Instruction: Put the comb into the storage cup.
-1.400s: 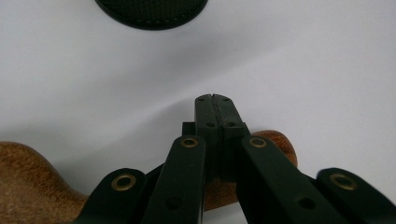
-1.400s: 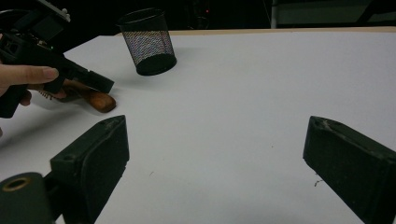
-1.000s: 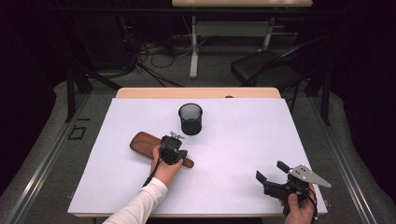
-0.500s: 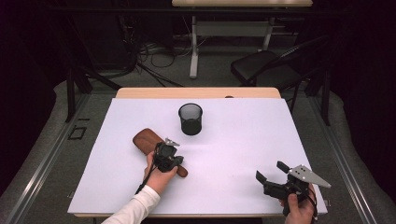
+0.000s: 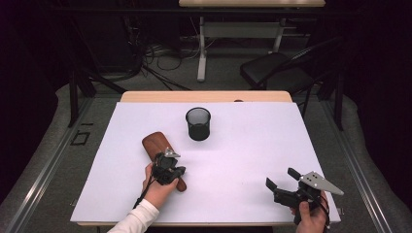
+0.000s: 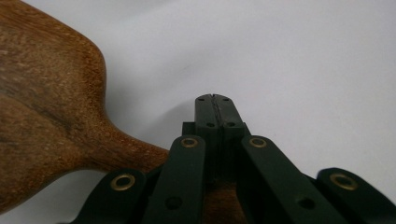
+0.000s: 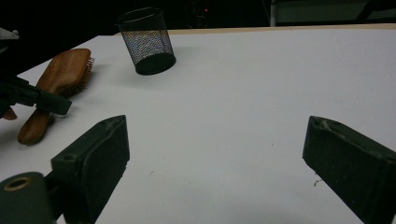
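A wooden hairbrush (image 5: 153, 143) lies bristles down on the white table (image 5: 252, 145), left of centre, its handle pointing toward the near edge. My left gripper (image 5: 176, 172) is shut and sits right over the handle. In the left gripper view its jaws (image 6: 215, 100) meet with nothing between them, and the hairbrush (image 6: 46, 93) spreads to the left and runs under the gripper. My right gripper (image 5: 282, 178) hovers open near the front right corner. In the right gripper view its jaws (image 7: 217, 154) stand wide over bare table, with the hairbrush (image 7: 65, 70) far off.
A black mesh cup (image 5: 198, 124) stands upright beyond the brush, near the table's middle back; the same cup (image 7: 147, 39) shows in the right gripper view. A black chair (image 5: 277, 73) and desk legs stand behind the table.
The left gripper has drawn back toward the near edge. The brush has turned with it, its handle swinging from pointing right to pointing toward the person. The right gripper has stayed put.
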`<state>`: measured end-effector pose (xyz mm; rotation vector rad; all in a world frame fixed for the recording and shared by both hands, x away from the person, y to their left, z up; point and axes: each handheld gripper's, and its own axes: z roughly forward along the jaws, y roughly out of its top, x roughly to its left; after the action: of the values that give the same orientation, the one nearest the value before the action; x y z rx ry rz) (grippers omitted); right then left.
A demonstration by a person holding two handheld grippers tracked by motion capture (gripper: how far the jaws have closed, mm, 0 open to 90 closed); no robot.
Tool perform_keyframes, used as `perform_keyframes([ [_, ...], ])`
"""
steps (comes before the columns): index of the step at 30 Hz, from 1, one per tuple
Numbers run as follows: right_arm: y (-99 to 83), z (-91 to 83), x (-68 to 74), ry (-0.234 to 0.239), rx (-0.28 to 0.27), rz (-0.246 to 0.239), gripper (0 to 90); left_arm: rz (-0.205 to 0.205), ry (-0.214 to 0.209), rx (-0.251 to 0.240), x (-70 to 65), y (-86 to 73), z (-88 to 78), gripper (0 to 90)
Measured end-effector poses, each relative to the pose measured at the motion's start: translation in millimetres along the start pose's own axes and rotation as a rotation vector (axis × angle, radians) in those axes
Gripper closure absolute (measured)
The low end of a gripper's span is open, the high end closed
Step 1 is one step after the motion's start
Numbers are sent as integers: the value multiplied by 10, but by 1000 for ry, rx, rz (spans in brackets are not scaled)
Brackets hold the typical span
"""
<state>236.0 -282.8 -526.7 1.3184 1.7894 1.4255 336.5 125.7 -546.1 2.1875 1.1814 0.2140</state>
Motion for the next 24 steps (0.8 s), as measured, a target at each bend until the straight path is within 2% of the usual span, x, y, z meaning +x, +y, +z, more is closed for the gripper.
perform_keyframes([
  [11, -4, 1, -7, -2, 0, 7, 70, 6, 13, 4, 77, -107, -142, 900],
  [20, -6, 6, -7, -1, 2, 8, 71, 9, 49, 8, 172, -218, -244, 900],
  [24, -6, 6, -9, 0, 4, 9, 71, -3, 54, 4, 215, -254, -284, 900],
])
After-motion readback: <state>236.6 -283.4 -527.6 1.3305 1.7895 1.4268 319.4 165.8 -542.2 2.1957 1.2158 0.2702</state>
